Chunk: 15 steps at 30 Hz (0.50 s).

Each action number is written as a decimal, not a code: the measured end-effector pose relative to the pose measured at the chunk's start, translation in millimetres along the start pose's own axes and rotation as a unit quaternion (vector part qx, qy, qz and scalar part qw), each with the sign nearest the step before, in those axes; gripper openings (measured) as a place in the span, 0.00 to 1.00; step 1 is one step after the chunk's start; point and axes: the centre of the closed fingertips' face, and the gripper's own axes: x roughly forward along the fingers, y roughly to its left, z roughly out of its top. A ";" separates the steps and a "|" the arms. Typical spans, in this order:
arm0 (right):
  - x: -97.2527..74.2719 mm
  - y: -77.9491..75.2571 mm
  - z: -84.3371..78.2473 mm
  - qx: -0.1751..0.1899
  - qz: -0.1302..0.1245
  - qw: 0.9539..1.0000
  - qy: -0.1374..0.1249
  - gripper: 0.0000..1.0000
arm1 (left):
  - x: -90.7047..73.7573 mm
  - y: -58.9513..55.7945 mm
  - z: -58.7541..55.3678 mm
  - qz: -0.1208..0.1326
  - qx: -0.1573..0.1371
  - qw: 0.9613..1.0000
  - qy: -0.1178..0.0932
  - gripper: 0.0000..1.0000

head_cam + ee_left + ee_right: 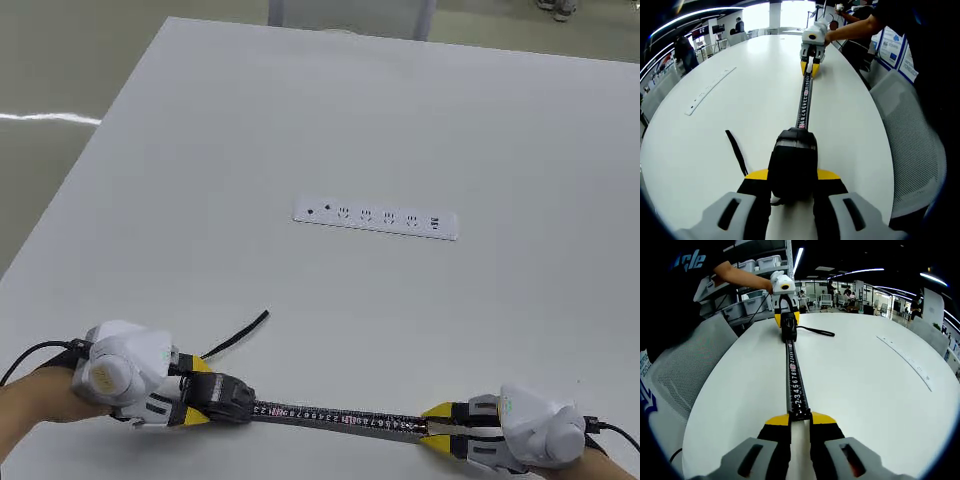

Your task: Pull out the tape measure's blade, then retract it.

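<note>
While left hand-held gripper (205, 392) clamps tape measure (229, 397), right hand-held gripper (437, 427) pinches end of blade (340, 415)

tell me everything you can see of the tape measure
The tape measure has a black, rubbery-looking case with a grey band, lying on the white table and gripped at its sides by the left gripper. Its dark blade, printed with pale numerals, is pulled out straight and low over the table; the right gripper pinches its tip. A black wrist strap lies beside the case on the table.
</note>
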 end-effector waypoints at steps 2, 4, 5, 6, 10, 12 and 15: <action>0.5 0.0 -0.4 0.000 -0.002 1.000 0.003 0.12 | 0.2 -0.1 -0.5 0.000 0.000 1.000 0.000 0.28; 0.9 -0.2 -0.4 -0.003 -0.004 1.000 0.006 0.12 | 0.2 -0.1 -0.7 -0.001 0.000 1.000 -0.001 0.28; 1.4 -0.6 -0.5 -0.002 -0.006 1.000 0.008 0.12 | 0.3 0.0 -0.9 -0.001 -0.001 1.000 -0.001 0.28; 2.2 -0.3 -1.7 -0.001 -0.007 1.000 0.011 0.13 | 0.4 0.1 -1.4 -0.001 -0.001 1.000 -0.002 0.28; 2.8 -0.7 -4.7 0.001 -0.015 1.000 0.019 0.13 | 0.9 -0.1 -1.2 -0.002 0.000 1.000 -0.002 0.28; 3.0 -0.1 -4.9 0.002 -0.017 1.000 0.020 0.13 | 1.4 -1.2 -1.6 -0.002 0.000 1.000 -0.003 0.29; 2.7 0.6 -3.5 0.007 -0.020 1.000 0.020 0.14 | 1.9 -2.6 -2.0 -0.001 0.003 1.000 -0.005 0.29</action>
